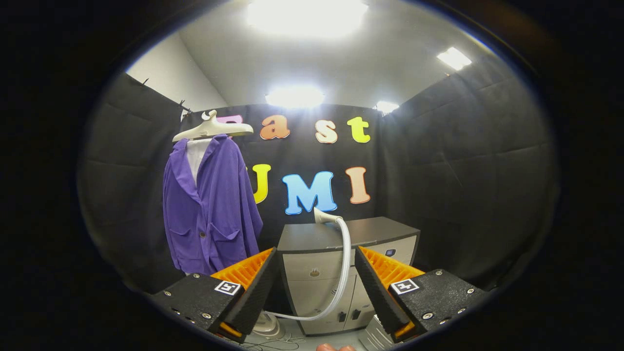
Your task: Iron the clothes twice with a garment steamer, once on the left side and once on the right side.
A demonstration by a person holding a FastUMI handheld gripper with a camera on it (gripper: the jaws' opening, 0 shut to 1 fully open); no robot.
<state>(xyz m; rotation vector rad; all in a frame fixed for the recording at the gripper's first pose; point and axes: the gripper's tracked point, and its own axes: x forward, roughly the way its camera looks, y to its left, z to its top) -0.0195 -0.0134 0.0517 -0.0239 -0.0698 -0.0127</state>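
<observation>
A purple jacket (209,209) hangs on a white hanger (213,128) against the booth wall, up and to the left beyond my fingers. The steamer head (324,216) rests on top of a grey cabinet (341,253) straight ahead. Its pale hose (344,273) curves down the cabinet front to a white base (269,326) on the floor, just behind my left finger. My gripper (316,282) is open, with nothing between its fingers, and stands a short way back from the cabinet.
The grey cabinet has drawers and doors facing me. Thin cables (273,345) lie on the floor near the steamer base. A pale ribbed object (378,336) sits low by my right finger. Black cloth walls close in the sides and back.
</observation>
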